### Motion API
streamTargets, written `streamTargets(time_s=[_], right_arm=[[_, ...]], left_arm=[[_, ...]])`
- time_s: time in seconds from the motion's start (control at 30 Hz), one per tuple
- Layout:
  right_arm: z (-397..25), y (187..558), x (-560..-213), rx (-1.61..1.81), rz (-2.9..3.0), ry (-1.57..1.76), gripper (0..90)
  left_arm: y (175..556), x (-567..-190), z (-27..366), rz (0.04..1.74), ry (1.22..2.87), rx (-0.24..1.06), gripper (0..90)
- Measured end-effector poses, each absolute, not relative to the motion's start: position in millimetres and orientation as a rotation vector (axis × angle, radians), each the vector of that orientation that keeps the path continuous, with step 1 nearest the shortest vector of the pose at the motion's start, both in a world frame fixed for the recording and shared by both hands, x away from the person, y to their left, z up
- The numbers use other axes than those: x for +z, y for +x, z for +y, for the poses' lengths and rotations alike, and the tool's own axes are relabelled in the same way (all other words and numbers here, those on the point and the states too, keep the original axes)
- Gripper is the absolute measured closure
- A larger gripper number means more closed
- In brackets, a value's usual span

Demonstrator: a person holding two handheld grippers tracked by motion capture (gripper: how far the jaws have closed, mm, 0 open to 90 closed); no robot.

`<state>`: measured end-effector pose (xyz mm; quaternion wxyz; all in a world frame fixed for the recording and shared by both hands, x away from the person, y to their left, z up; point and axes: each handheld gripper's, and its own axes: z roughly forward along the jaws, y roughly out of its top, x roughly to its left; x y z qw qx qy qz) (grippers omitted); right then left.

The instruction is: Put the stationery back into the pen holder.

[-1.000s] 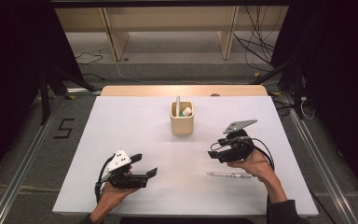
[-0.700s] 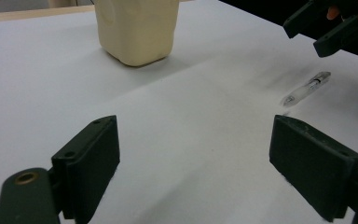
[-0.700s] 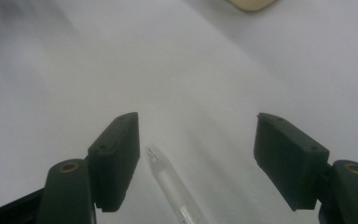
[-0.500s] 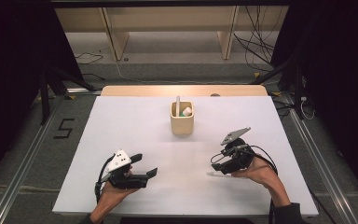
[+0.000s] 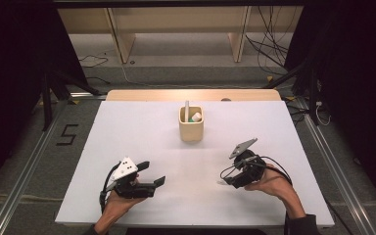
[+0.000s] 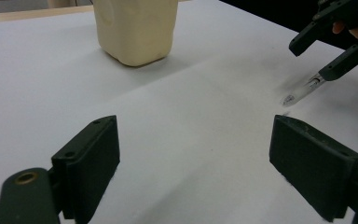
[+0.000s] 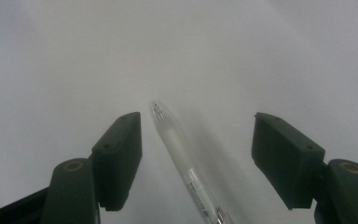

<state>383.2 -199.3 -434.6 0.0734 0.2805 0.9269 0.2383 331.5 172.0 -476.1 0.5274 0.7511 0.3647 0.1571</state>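
Note:
A clear pen-like tube (image 7: 182, 158) lies flat on the white table, between the spread jaws of my right gripper (image 7: 196, 149), which touch neither side of it. From above, the right gripper (image 5: 226, 176) tilts down over that tube (image 5: 222, 182) at the front right. In the left gripper view the tube (image 6: 302, 91) pokes out under the right gripper (image 6: 328, 49). My left gripper (image 5: 151, 174) rests open at the front left with nothing between its jaws. A cream holder cup (image 5: 191, 124) stands mid-table with a grey stick and a white-green object in it.
The white table (image 5: 142, 132) has a wooden strip along its far edge. A shelf frame and loose cables sit on the floor beyond. Dark floor rails run down both sides of the table.
My right gripper has dropped and tipped forward, moving a little nearer the front edge, so its jaws now straddle the tube. The left gripper has stayed put.

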Motion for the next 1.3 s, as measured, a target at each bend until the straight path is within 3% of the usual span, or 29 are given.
streamTargets(time_s=[0.17,1.3], right_arm=[[-198,381,-436,0.668,2.797,0.835,35.0],[-195,383,-459,0.387,2.914,0.746,65.8]], left_arm=[[331,-476,172,0.871,1.796,0.376,15.9],[331,-477,171,0.870,1.804,0.376,15.9]])
